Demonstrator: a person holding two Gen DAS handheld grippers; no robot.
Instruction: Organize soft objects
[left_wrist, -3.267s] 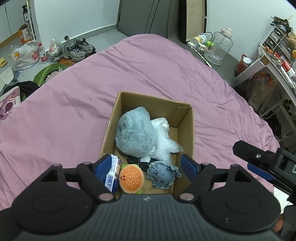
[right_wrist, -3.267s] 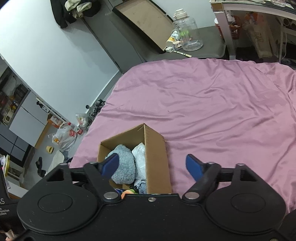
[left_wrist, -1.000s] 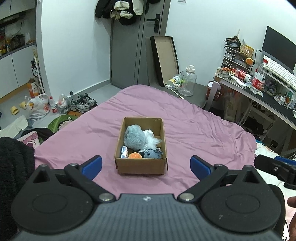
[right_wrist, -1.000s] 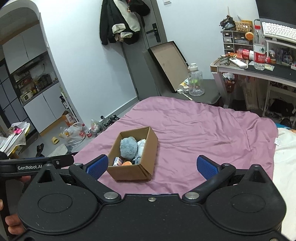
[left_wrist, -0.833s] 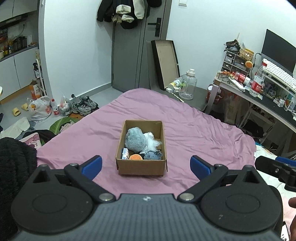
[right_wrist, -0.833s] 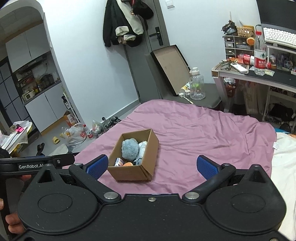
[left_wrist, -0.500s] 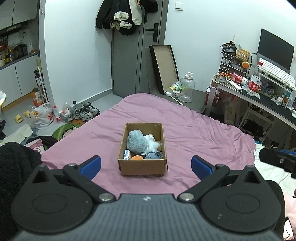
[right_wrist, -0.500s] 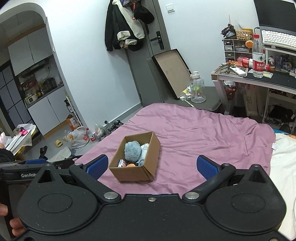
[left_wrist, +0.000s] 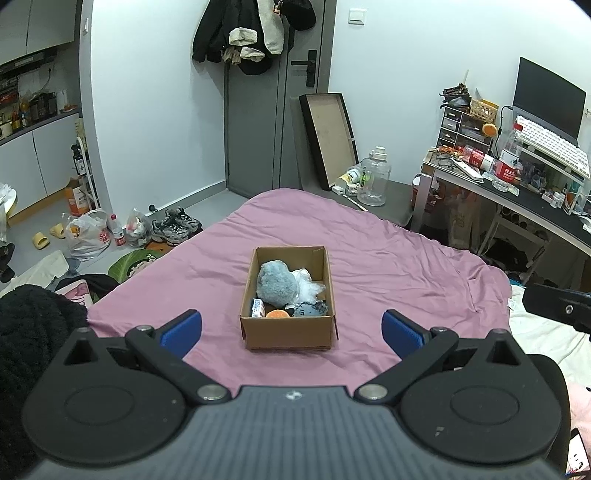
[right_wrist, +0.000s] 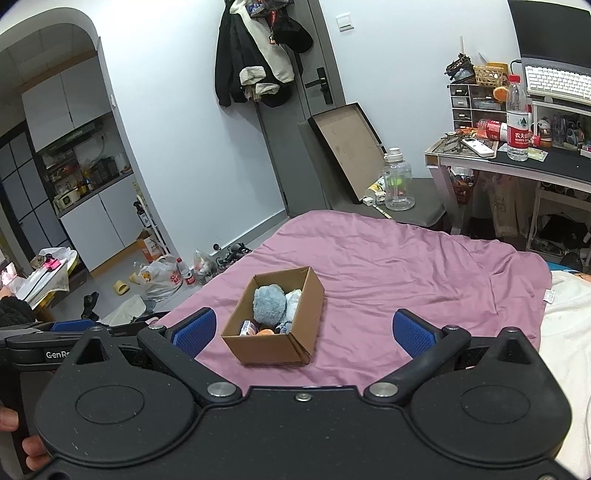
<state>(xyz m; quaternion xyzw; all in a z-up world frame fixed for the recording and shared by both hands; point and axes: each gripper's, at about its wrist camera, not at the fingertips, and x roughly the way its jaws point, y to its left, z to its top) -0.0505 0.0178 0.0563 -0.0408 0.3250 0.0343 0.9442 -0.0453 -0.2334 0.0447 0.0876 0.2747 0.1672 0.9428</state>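
An open cardboard box (left_wrist: 288, 336) stands on the pink bedspread (left_wrist: 406, 273). It holds a grey-blue plush (left_wrist: 276, 282), a white plastic bag (left_wrist: 308, 282), an orange burger plush (left_wrist: 277, 314), a small grey-blue plush (left_wrist: 310, 309) and a small blue-white carton (left_wrist: 258, 307). The box also shows in the right wrist view (right_wrist: 271, 345) with the grey-blue plush (right_wrist: 269, 304) inside. My left gripper (left_wrist: 291, 334) is open and empty, held well back from the box. My right gripper (right_wrist: 302, 334) is open and empty, also well back, to the box's right.
A desk (left_wrist: 535, 206) with a keyboard and bottles stands at the right. A clear jug (left_wrist: 373, 184) and a leaning flat box (left_wrist: 328, 140) are beyond the bed. Bags and shoes (left_wrist: 177, 225) lie on the floor at left. A white blanket (right_wrist: 569, 314) lies at the right.
Both grippers have pulled far back and up from the box, which now looks small in the middle of the bed. Both stay open and empty.
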